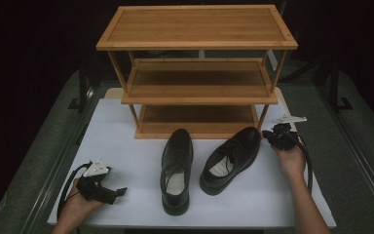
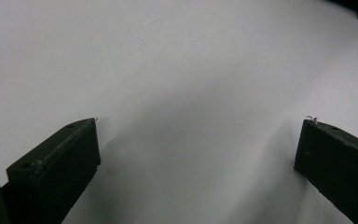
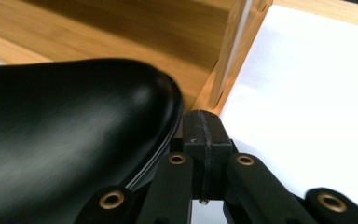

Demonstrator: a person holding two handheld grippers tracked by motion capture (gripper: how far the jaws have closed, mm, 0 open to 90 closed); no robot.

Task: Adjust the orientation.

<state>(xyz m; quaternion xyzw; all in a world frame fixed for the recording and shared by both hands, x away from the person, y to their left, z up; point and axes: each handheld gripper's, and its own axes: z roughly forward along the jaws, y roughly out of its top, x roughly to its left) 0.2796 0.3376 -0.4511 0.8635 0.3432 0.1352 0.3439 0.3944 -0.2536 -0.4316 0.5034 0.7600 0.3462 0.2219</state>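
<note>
no readable text, label or number anywhere

The high view looks down and forward over the white table (image 1: pixel 126 156) toward the wooden rack (image 1: pixel 197 73), the left gripper view skims that tabletop closely, and the right gripper view sits against the right shoe's (image 3: pixel 65 140) toe beside the rack's foot.
</note>
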